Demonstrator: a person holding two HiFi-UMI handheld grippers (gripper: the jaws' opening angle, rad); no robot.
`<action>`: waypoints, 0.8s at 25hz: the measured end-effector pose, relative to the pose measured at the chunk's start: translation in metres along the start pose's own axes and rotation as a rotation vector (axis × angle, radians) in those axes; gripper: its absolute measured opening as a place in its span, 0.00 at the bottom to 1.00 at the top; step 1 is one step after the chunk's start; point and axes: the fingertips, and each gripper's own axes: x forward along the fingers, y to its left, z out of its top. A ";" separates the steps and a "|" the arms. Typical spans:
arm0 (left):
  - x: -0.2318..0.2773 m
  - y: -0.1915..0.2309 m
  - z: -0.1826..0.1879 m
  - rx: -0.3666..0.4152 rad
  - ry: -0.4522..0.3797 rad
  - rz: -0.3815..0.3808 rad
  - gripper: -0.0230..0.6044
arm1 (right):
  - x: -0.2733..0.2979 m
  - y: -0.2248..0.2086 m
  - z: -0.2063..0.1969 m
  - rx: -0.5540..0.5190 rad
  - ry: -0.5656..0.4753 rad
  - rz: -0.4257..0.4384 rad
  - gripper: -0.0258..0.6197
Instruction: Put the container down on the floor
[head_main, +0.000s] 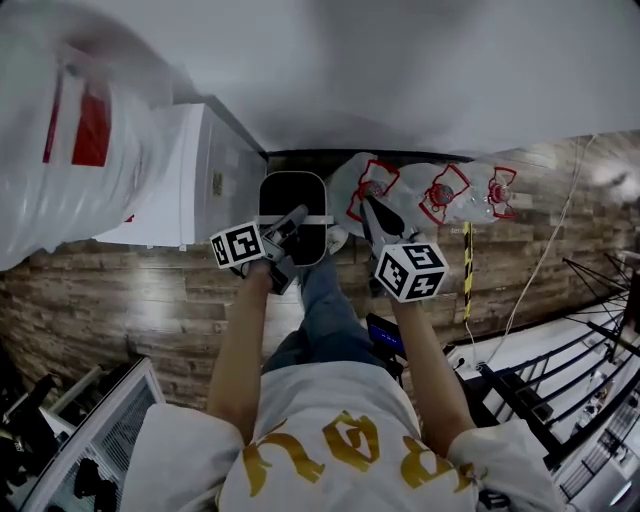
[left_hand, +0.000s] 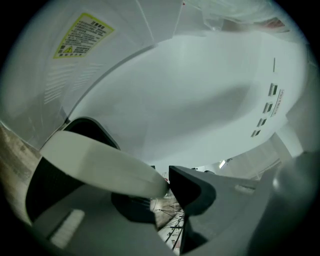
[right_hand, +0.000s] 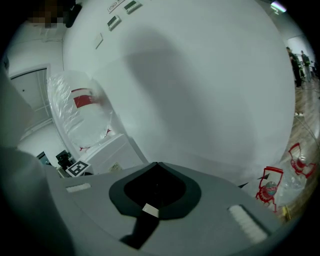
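The wood floor (head_main: 120, 290) is looked down on steeply from head height. From the left gripper (head_main: 292, 220) the white cabinet (left_hand: 75, 55) and wall (left_hand: 200, 90) are viewed upward at close range. From the right gripper (head_main: 372, 208) the same wall, cabinet and red-printed bags (right_hand: 272, 185) are taken in, as overhead.

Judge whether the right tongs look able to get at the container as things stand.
Probably yes. The right tongs hang just beside the container, with nothing between them. Their jaws are shut, though, so they would need opening first.
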 end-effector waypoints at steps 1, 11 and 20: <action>0.001 0.006 0.001 -0.003 -0.003 0.009 0.17 | 0.004 -0.002 -0.003 -0.007 0.008 0.003 0.08; 0.024 0.060 -0.001 -0.043 0.021 0.053 0.18 | 0.044 -0.023 -0.036 -0.149 0.125 0.035 0.08; 0.041 0.110 -0.006 -0.049 0.053 0.091 0.18 | 0.075 -0.030 -0.075 -0.213 0.202 0.086 0.08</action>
